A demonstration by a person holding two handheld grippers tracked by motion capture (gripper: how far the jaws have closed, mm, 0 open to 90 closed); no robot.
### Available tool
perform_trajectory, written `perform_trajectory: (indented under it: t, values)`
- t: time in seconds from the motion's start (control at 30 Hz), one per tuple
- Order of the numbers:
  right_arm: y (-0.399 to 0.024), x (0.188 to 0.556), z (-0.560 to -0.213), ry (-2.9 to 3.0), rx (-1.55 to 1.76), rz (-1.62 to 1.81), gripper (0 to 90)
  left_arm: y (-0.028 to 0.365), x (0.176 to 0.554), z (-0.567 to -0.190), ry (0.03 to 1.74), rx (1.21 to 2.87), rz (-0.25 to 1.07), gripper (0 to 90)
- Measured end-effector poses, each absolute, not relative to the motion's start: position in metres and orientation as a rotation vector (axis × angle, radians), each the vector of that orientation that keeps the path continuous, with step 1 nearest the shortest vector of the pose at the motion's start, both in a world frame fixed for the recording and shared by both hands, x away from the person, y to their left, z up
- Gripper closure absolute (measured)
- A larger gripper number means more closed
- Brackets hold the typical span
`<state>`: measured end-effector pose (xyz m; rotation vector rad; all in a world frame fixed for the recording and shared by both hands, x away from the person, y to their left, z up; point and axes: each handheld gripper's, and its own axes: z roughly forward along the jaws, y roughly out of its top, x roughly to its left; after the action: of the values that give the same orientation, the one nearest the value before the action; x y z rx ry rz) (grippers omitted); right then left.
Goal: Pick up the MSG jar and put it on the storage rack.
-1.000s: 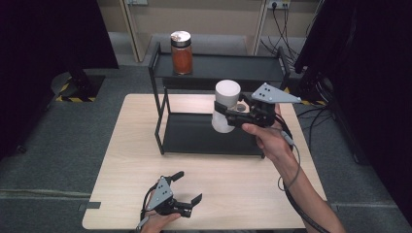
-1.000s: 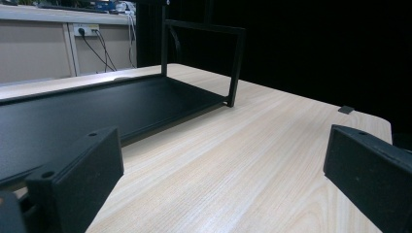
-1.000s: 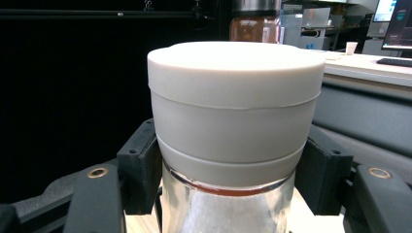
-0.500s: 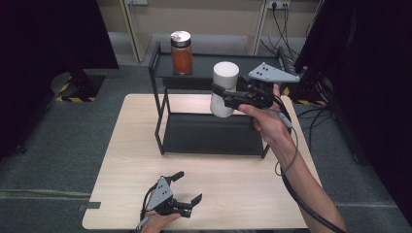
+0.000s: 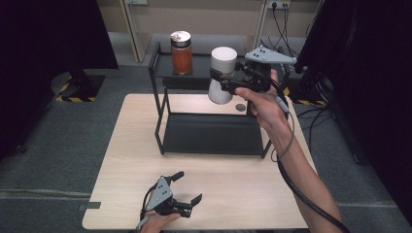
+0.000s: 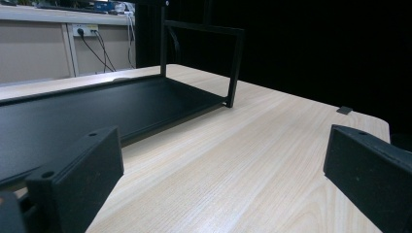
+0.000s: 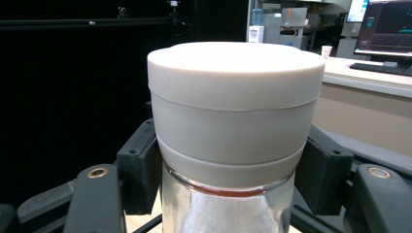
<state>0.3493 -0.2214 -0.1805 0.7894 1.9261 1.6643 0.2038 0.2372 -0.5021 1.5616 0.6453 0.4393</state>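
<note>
My right gripper (image 5: 219, 77) is shut on a white-lidded jar (image 5: 222, 74) and holds it upright in the air, level with the top shelf of the black two-tier rack (image 5: 160, 114). Up close in the right gripper view, the jar (image 7: 235, 131) sits between both pads, which press on it just under its white lid. A second jar (image 5: 181, 52) with red contents and a metal lid stands on the rack's top shelf, at its left. My left gripper (image 5: 187, 188) rests low near the table's front edge, open with nothing between its jaws, its fingers (image 6: 73, 182) wide apart.
The rack's lower tray (image 6: 73, 116) lies flat on the wooden table (image 5: 233, 189). A small dark round spot (image 5: 240, 107) marks the table behind the rack. Black stands and cables crowd the floor at the right.
My right gripper has lifted the white-lidded jar up from the lower tray's level to the height of the top shelf. The left gripper has stayed put.
</note>
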Motion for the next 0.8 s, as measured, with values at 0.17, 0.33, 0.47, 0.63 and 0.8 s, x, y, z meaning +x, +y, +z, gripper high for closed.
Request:
perform_trajectory:
  t: [0.17, 0.33, 0.47, 0.63, 0.8]
  values:
    - [-0.217, 0.354, -0.171, 1.913, 0.806, 1.647, 35.4, 0.237, 0.204, -0.502, 0.647, 1.562, 0.436, 0.3]
    - [-0.211, 0.36, -0.164, 1.902, 0.823, 1.634, 35.4, 0.238, 0.204, -0.502, 0.644, 1.563, 0.438, 0.2]
    - [-0.206, 0.364, -0.159, 1.897, 0.837, 1.617, 35.4, 0.238, 0.204, -0.502, 0.642, 1.561, 0.439, 0.2]
    - [-0.202, 0.371, -0.155, 1.886, 0.857, 1.612, 35.3, 0.238, 0.204, -0.502, 0.641, 1.562, 0.437, 0.2]
    - [-0.196, 0.379, -0.151, 1.865, 0.886, 1.593, 35.4, 0.237, 0.204, -0.502, 0.638, 1.563, 0.434, 0.3]
